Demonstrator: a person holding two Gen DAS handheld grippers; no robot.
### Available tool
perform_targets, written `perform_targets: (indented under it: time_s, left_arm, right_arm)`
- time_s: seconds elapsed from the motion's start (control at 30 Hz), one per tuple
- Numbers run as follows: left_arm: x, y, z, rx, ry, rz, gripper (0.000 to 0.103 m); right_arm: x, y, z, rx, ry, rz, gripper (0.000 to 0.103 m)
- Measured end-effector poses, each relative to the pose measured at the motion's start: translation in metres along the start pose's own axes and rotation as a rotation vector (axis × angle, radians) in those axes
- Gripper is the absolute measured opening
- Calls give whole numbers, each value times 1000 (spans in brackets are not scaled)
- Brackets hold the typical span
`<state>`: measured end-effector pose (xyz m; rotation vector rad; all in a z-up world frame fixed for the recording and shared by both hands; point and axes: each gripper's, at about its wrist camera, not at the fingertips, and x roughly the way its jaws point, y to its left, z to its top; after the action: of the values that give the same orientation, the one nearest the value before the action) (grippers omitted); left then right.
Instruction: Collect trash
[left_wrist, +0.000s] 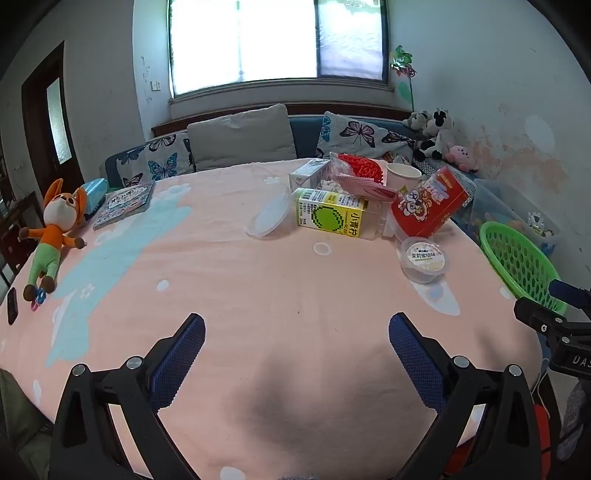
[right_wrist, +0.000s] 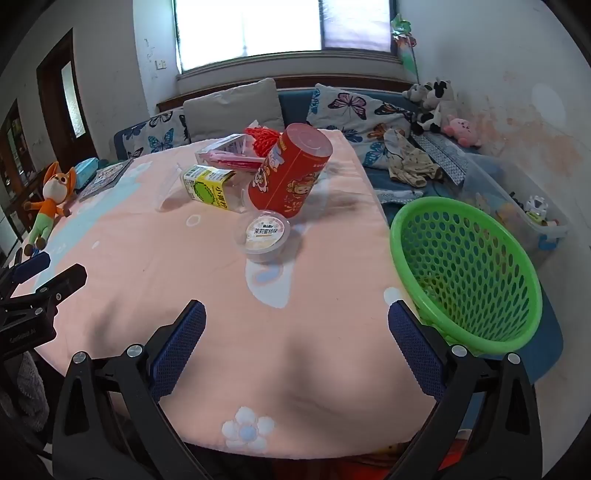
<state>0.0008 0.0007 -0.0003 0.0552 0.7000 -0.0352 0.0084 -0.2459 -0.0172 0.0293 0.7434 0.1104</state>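
While both tools hung low over the near edge of the table (left_wrist: 258, 295), neither had hold of anything. From its own camera, the left gripper (left_wrist: 296, 360) had its blue-padded fingers (left_wrist: 177, 363) spread wide, with only pink cloth between them. The right gripper (right_wrist: 296, 356) stood just as wide, equally bare, and its outer finger (right_wrist: 415, 354) lay just beside the rim of the green basket (right_wrist: 469, 273).

Trash sat bunched at the far side of the table, around twelve to one o'clock in the left view. A yellow juice carton (left_wrist: 332, 217) lay on its side, and a clear plastic lid (left_wrist: 269, 214) rested at its nine o'clock, just beside it. A red can (left_wrist: 428, 203) leaned tilted at the carton's three o'clock. A small sealed cup (left_wrist: 424, 258) stood near the can, toward the viewer. Behind these were a white carton (left_wrist: 308, 176), a red mesh bag (left_wrist: 360, 168), a pink wrapper (left_wrist: 365, 186) and a paper cup (left_wrist: 402, 175), crowded together.

That basket stood at the table's right edge, at three o'clock from the right gripper, well apart from the pile. Whether anything lay in it I could not tell.

Off at nine o'clock in the left view, a stuffed dog (left_wrist: 55, 232) and a book (left_wrist: 125, 205) lay by the left edge.
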Motion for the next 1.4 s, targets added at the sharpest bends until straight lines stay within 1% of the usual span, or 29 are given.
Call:
perform_targets:
  time_s: [0.87, 1.13, 1.4]
  left_arm:
    - [5, 0, -1, 5, -10, 7, 97]
    - [7, 0, -1, 5, -6, 2, 97]
    - [8, -1, -2, 0, -2, 12, 97]
  right_arm:
    - [4, 1, 1, 1, 8, 10, 98]
    - [5, 2, 2, -1, 9, 13, 97]
    - [8, 2, 3, 1, 14, 20, 96]
